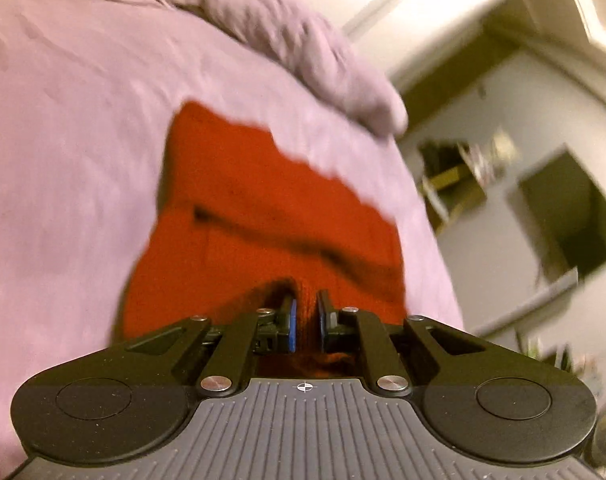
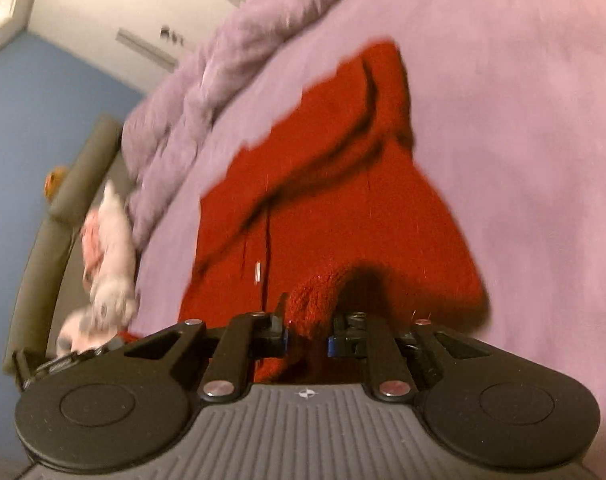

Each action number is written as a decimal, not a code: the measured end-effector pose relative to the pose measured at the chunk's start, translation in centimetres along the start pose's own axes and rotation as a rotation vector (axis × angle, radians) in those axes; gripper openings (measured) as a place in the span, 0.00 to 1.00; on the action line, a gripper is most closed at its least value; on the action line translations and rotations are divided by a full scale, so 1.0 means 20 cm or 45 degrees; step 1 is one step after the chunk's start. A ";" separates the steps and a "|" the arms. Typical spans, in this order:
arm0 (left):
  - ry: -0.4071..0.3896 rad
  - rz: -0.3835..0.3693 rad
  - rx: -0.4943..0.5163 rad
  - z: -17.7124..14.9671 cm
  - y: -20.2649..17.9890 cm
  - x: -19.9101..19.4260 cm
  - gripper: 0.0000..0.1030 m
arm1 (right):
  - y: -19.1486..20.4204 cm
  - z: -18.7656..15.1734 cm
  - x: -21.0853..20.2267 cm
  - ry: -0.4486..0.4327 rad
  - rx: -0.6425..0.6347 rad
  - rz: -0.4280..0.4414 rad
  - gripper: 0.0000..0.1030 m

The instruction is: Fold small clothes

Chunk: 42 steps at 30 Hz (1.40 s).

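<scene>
On the bed (image 1: 63, 140), covered in a lilac sheet, lies the red knit (image 1: 263, 208), its near edge pinched at two spots. Our left gripper (image 1: 306, 318) has its jaws narrow, clamped on a ridge of the hem; our right gripper (image 2: 307, 330) likewise grips a bunched tuft of knit (image 2: 315, 300). To fold well, we should lift both corners evenly, keep the edge taut between them, and lay it squarely over the far edge. We can read no label or writing.
</scene>
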<state>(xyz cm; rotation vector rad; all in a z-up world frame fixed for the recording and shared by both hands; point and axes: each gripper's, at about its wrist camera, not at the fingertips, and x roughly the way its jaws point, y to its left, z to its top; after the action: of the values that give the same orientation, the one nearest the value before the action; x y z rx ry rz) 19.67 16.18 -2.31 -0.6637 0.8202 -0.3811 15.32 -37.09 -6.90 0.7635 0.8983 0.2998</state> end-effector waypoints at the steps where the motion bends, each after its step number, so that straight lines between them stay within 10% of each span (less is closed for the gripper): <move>1: -0.048 0.033 -0.036 0.05 0.02 0.03 0.12 | 0.00 0.05 0.04 -0.027 0.013 -0.024 0.14; 10: -0.170 0.368 -0.220 0.23 0.26 0.30 0.13 | -0.09 0.27 0.27 -0.262 -0.005 -0.296 0.18; 13: -0.170 0.337 -0.193 0.22 0.30 0.31 0.19 | -0.10 0.28 0.25 -0.325 -0.072 -0.313 0.38; 16: -0.219 0.289 -0.131 0.20 0.32 0.26 0.49 | -0.09 0.26 0.14 -0.458 -0.226 -0.301 0.67; 21: -0.189 0.258 0.084 0.16 0.34 0.21 0.75 | -0.12 0.23 0.21 -0.290 -0.509 -0.402 0.68; 26: -0.042 0.267 0.265 0.13 0.25 0.38 0.81 | -0.08 0.21 0.37 -0.215 -0.675 -0.437 0.68; 31: 0.051 0.365 0.454 0.11 0.14 0.58 0.74 | 0.02 0.22 0.52 -0.196 -0.777 -0.469 0.55; 38: 0.072 0.535 0.632 0.07 0.07 0.66 0.19 | 0.08 0.20 0.57 -0.186 -0.897 -0.564 0.15; 42: -0.019 0.479 0.621 0.09 0.01 0.52 0.13 | 0.17 0.15 0.45 -0.264 -0.974 -0.564 0.09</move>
<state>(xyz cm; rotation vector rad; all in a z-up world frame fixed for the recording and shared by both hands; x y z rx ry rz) 27.63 11.37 -7.12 -0.0532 0.7795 -0.2190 23.43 -31.36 -8.74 -0.1161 0.6559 0.1447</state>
